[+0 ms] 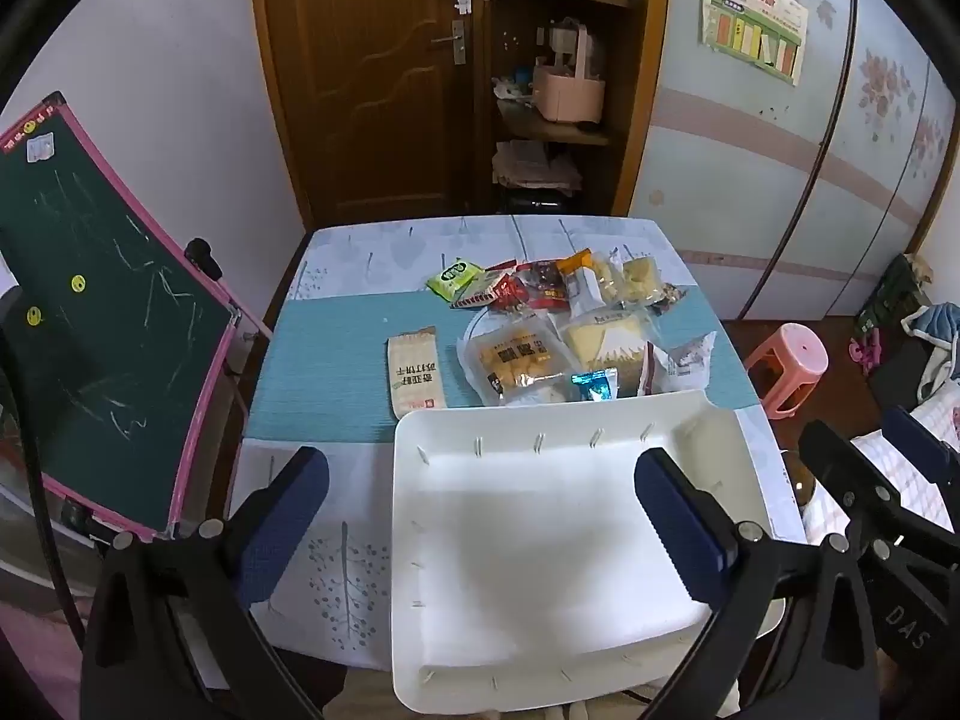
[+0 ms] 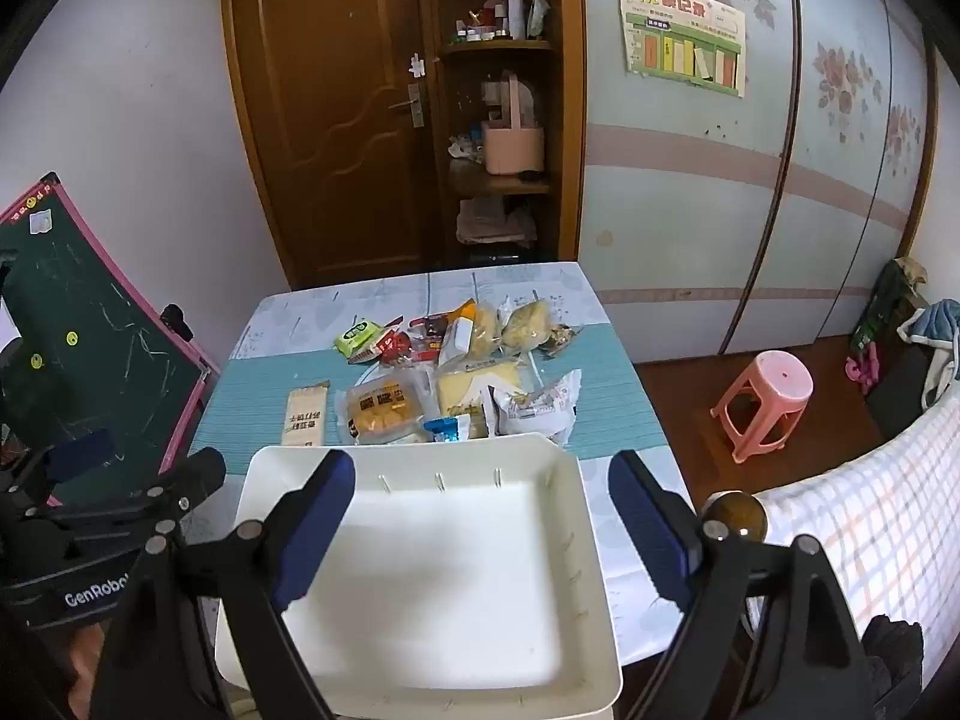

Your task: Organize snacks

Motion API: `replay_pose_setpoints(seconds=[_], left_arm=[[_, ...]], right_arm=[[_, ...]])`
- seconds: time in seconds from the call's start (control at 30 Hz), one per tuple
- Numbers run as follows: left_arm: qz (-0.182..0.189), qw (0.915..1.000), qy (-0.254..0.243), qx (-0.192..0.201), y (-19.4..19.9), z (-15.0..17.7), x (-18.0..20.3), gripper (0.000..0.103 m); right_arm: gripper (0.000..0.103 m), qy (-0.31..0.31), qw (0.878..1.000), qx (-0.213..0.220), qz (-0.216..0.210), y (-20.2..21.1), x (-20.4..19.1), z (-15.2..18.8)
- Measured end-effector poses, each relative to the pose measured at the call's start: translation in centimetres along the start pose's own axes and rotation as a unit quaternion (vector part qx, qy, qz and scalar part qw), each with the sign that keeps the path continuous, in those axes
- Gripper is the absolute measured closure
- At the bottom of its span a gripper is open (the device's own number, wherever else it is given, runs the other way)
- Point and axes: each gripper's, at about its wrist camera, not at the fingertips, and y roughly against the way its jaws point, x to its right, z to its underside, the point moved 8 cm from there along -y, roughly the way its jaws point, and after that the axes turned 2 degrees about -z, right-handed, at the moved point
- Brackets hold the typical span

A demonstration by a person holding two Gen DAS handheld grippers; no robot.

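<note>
- Above the bench's near edge, the left tool point(image 1: 480, 516) and right tool point(image 2: 480, 516) both hover spread wide, holding nothing.
- White tray point(image 2: 414, 588) sits at the near edge beneath them.
- Snack packets point(image 2: 456, 372) lie heaped mid-bench just beyond the tray; a beige cracker pack point(image 1: 416, 371) lies apart toward the left edge.

Tray point(image 1: 540, 540) sat on counter point(image 1: 336, 312) at its near edge. Snack pile point(image 1: 558, 324) lay on counter just behind tray, w/ long biscuit pack point(image 1: 415, 378) behind tray's left corner, apart from the pile. Chalkboard point(image 1: 102, 312) stood left of tray, off the counter. Stool point(image 1: 789, 366) stood on floor right of tray. Door point(image 1: 372, 72) & shelf unit point(image 1: 558, 72) were far behind tray, past counter's back edge.
</note>
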Motion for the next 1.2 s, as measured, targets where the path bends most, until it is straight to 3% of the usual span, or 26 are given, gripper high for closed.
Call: replay_pose_setpoints(seconds=[1.2], left_arm=[[0.02,0.9998,-0.002,-0.008,-1.5,1.1,0.8,0.008]], right_arm=[[0.016,-0.025,0.999,-0.022,-0.039,-2.0,0.1,0.8]])
